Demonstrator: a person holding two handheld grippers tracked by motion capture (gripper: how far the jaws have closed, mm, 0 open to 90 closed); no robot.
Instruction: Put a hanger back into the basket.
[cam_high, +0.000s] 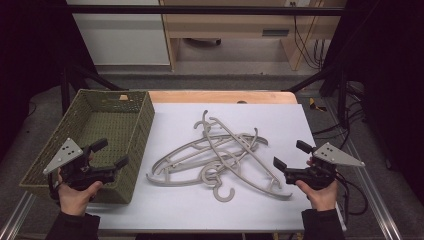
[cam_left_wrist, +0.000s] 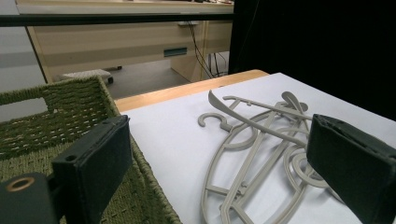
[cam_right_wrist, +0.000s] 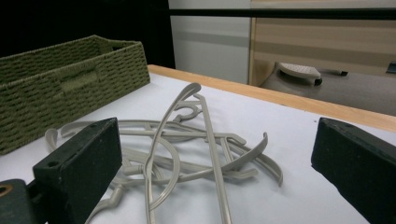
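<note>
The tangled grey plastic hangers (cam_high: 220, 155) lie mid-desk beside the woven basket (cam_high: 143, 120), light, stiff and likely to snag, best pinched on a thin bar, while both grippers' jaws stand open and empty.

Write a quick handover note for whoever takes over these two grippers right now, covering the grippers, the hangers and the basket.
Left gripper: open, holding nothing, over the near right corner of the green woven basket.
Right gripper: open, holding nothing, just right of the hangers.
Grey plastic hangers: tangled in one pile on the white table cover, overlapping each other.
Done: nothing visible; no hangers in the basket, as far as the pictures show.
Left: probably separate the hangers and place each in the basket.
</note>
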